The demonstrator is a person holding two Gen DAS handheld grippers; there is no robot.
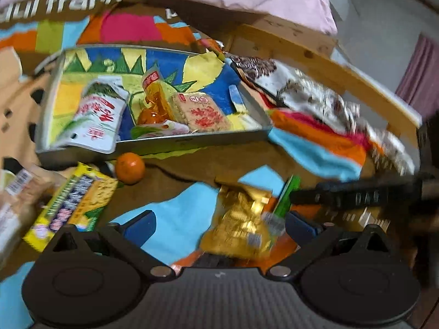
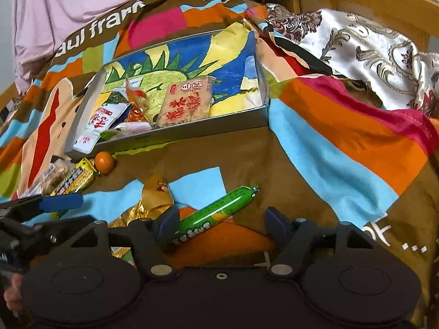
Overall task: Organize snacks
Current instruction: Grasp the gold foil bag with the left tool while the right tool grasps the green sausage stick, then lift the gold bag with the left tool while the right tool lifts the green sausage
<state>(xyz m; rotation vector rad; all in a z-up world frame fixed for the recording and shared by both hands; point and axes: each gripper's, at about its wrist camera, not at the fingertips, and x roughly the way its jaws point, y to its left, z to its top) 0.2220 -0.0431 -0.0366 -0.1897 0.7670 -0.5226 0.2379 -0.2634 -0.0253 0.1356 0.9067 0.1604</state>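
Your right gripper (image 2: 221,223) hangs low over the patchwork blanket (image 2: 329,148) with its jaws spread, and the green sausage stick (image 2: 219,211) lies slanted between them, its near end beside the left pad but not yet pinched. Its film looks slick and the body round and firm, so it may roll or squirt out; take it across the middle, square to its length, not at the clipped tip. Your left gripper (image 1: 219,224) is also spread, straddling the gold foil packet (image 1: 241,219), which looks light and crinkly and likely to slip; grip a flat edge of it. The tray (image 2: 192,131) beyond already holds a rice cracker pack (image 2: 183,104), with a mandarin (image 2: 104,162) just outside its near wall.
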